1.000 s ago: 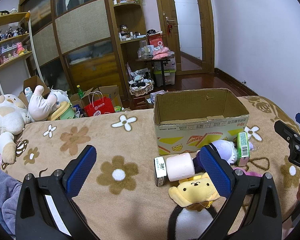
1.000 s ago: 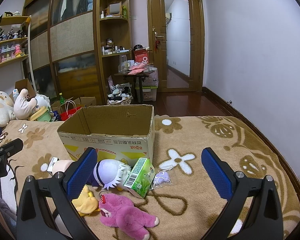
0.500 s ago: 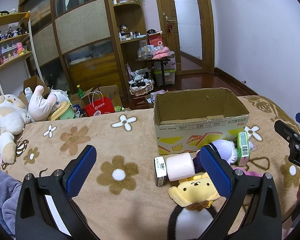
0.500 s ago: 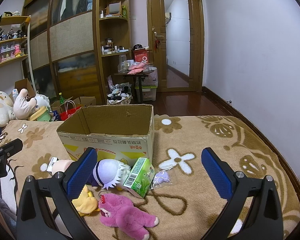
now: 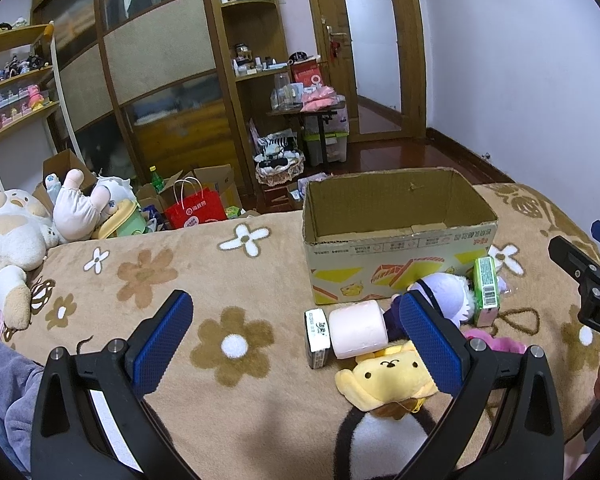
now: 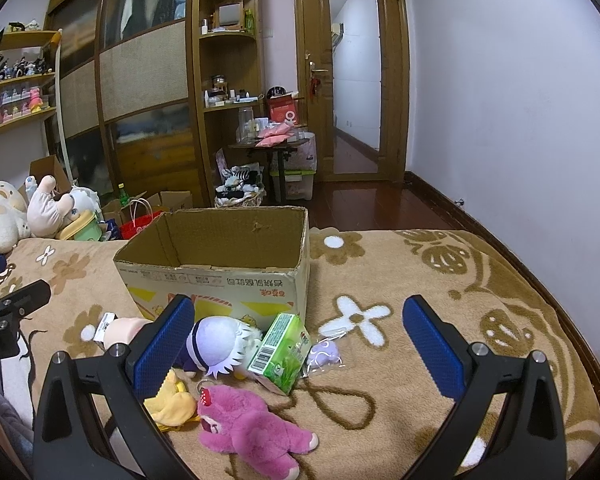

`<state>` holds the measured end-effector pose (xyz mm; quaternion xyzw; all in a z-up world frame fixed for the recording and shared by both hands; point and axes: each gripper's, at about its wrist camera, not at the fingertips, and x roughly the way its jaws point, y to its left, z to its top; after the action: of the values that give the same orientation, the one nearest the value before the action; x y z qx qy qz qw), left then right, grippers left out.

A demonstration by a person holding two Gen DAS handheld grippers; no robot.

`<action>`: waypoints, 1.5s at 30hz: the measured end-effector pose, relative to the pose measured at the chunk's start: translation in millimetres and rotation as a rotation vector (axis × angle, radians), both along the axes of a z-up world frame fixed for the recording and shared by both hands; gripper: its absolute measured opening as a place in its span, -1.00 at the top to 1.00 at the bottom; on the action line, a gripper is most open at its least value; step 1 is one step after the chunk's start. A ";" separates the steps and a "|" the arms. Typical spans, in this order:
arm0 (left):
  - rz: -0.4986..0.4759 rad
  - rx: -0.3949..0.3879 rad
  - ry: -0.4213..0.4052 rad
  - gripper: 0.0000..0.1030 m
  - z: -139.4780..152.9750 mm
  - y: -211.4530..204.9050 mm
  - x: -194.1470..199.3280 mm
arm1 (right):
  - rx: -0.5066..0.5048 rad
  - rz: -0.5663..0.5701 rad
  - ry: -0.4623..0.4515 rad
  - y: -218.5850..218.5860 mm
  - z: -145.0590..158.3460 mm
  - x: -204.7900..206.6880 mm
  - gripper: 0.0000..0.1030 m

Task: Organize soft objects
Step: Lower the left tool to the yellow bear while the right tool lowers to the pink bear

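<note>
We hold the left gripper [image 5: 296,336] and right gripper [image 6: 298,340] with fingers spread, gripping nothing. The toys lie on the blanket [image 5: 180,280] before the open box [image 6: 220,256]: pink plush [image 6: 248,428], yellow plush [image 5: 388,376], purple-capped plush [image 6: 216,346].

Yellow plush [image 5: 386,376] partly behind left gripper's right finger [image 5: 430,344]; in right wrist view mostly hidden by right gripper's left finger [image 6: 162,346]. Pink plush [image 5: 496,342] mostly covered in left wrist view. Pink roll [image 6: 124,330] half hidden in right wrist view. Box floor [image 6: 236,266] out of sight behind near wall. Print on green carton [image 6: 280,352] too small to read. Shelf figurines [image 6: 14,68] too small to tell.
</note>
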<state>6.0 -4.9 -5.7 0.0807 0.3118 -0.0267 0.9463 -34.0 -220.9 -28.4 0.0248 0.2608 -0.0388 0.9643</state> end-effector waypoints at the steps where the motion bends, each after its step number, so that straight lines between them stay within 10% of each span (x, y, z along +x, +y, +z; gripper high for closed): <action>1: 0.002 0.008 0.009 -0.98 -2.1 -0.5 1.4 | 0.002 0.002 0.004 -0.1 -1.0 -0.2 -1.00; 22: -0.051 -0.042 0.256 -0.98 -30.5 -19.8 53.1 | 0.028 0.096 0.175 14.9 -25.5 24.6 -1.00; 45: -0.137 0.009 0.556 -0.98 -104.1 -64.7 80.6 | 0.010 0.213 0.584 36.4 -107.8 62.6 -1.00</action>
<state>86.7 -69.6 -109.9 0.0952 0.5531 -0.1103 0.8203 28.7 -184.5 -136.2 -0.0100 0.5283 0.0581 0.8470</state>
